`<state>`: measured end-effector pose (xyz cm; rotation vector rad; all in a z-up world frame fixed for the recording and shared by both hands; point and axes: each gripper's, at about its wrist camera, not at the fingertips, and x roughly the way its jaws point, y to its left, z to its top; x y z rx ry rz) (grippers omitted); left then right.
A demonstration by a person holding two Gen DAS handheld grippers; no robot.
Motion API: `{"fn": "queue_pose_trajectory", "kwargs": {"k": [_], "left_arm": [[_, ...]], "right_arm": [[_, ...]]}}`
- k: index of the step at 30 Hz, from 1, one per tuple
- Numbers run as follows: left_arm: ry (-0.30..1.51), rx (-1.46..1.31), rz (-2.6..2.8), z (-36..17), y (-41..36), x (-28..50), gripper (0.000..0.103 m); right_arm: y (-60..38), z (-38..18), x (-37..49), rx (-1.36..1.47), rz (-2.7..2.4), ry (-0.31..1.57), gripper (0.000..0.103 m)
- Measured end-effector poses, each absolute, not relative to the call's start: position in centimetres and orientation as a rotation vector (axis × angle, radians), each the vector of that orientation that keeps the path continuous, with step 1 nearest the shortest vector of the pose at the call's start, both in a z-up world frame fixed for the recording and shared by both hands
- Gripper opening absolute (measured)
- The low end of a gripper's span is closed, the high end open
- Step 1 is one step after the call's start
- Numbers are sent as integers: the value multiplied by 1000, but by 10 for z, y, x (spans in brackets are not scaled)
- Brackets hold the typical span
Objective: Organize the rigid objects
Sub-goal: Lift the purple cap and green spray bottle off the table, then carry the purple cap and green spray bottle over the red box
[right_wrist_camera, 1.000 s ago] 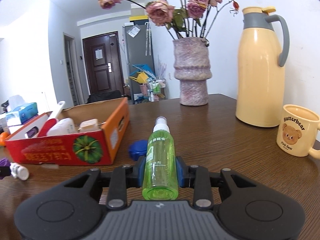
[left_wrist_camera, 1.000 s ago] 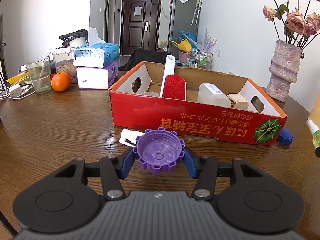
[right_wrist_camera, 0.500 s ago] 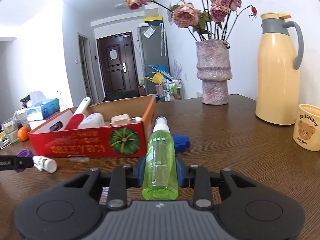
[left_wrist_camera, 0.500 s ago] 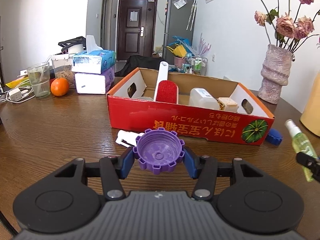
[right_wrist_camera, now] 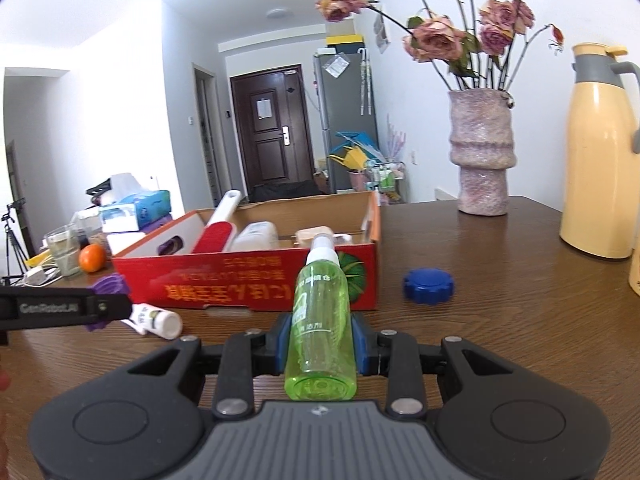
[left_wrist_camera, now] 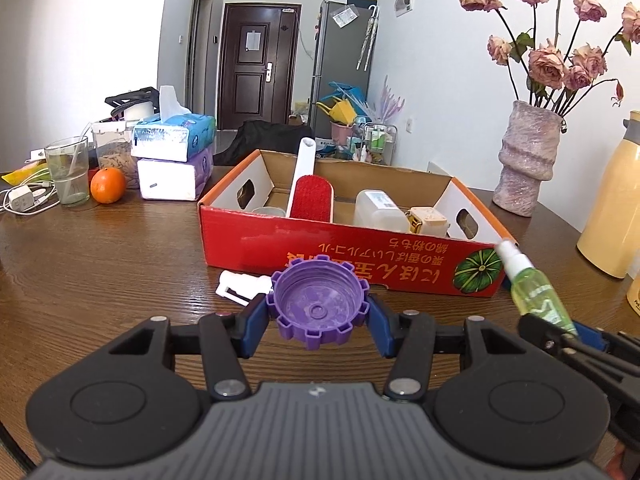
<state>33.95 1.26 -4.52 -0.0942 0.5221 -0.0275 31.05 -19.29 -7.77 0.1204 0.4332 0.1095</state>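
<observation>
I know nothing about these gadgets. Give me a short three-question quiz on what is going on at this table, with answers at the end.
1. True or false: the left hand-held gripper holds a purple cap.
2. What does the right hand-held gripper hold? A) an orange B) a green spray bottle C) a mug
3. Fill in: the blue lid lies on the table, outside the red ____.

Key
1. True; its pads press on the cap's sides.
2. B, the green spray bottle.
3. Box: the red box already has a brush and a white container in it.
</observation>
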Motion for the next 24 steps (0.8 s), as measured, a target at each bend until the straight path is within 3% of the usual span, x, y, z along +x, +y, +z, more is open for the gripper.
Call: {"fn": "queue_pose_trajectory", "kwargs": {"k": [24], "left_arm": [[479, -119, -40, -21, 16, 357, 54]], "right_arm": [[-164, -52, 332, 132, 149, 381, 30]]}}
